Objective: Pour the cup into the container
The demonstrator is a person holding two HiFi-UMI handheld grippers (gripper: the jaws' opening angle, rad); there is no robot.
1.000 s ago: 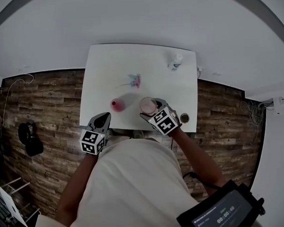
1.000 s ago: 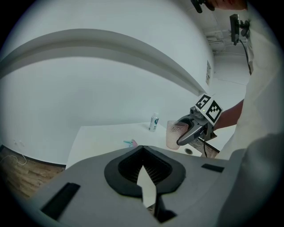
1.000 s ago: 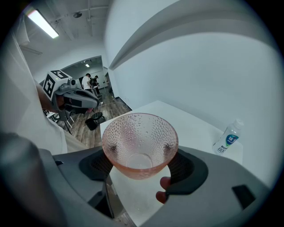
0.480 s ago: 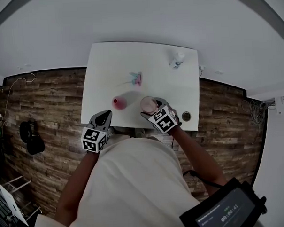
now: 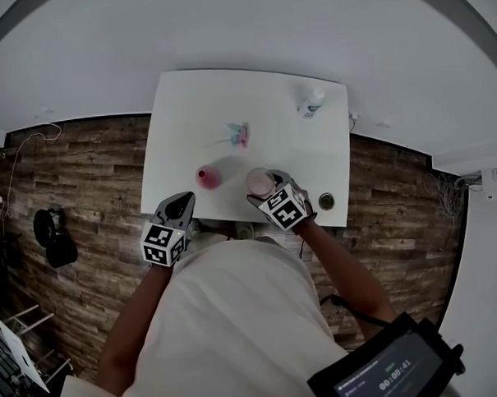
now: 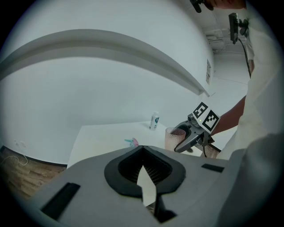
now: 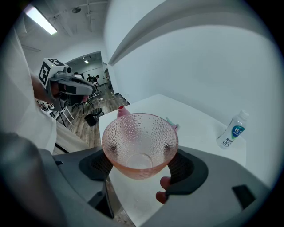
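Observation:
My right gripper (image 5: 266, 193) is shut on a pink pebbled glass cup (image 5: 259, 182), held upright just above the near part of the white table (image 5: 179, 114). In the right gripper view the cup (image 7: 140, 137) sits between the dark pads (image 7: 184, 166) and looks empty. A smaller pink container (image 5: 205, 177) with a red top stands on the table to its left, and it shows behind the cup's rim as the container (image 7: 123, 111). My left gripper (image 5: 181, 203) hangs at the table's near edge, shut and empty (image 6: 144, 177), apart from the container.
A small white bottle (image 5: 312, 102) with a blue label stands at the far right corner. A little pink and blue thing (image 5: 238, 135) lies mid-table. A small round dark thing (image 5: 325, 202) sits at the near right corner. Wooden floor surrounds the table.

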